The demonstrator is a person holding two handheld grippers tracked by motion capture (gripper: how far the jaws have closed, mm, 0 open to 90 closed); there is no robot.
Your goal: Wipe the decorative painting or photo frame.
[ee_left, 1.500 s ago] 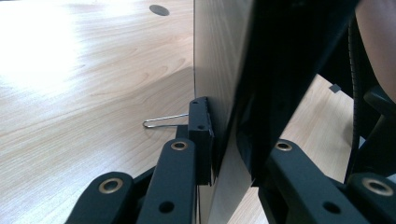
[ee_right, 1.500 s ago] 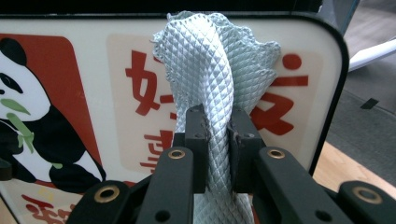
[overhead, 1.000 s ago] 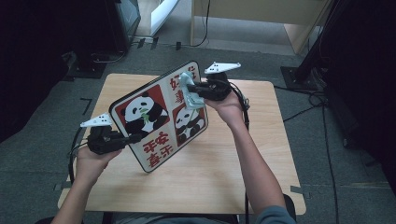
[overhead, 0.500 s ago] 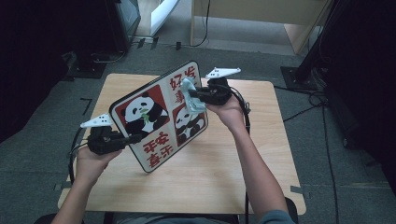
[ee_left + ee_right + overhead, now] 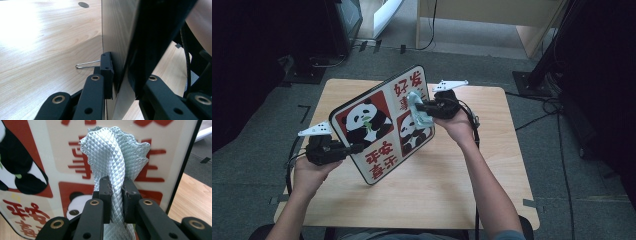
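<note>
A square panda board (image 5: 379,125) with red Chinese characters stands tilted on edge over the wooden table (image 5: 427,185). My left gripper (image 5: 352,148) is shut on the board's lower left edge; in the left gripper view the board (image 5: 120,37) sits edge-on between the jaws of the left gripper (image 5: 122,80). My right gripper (image 5: 418,107) is shut on a pale grey-green waffle cloth (image 5: 418,112) pressed against the board's face. In the right gripper view the cloth (image 5: 120,157) bunches up from the right gripper (image 5: 117,195) in front of the board (image 5: 50,157).
A thin wire loop (image 5: 86,65) sticks out beside the left jaw over the table (image 5: 45,45). Grey carpet with cables (image 5: 542,117) surrounds the table. Dark equipment (image 5: 312,30) and a wooden cabinet (image 5: 482,15) stand beyond its far edge.
The right gripper has slid the cloth a little down and left across the board's face. The left gripper and board have barely moved.
</note>
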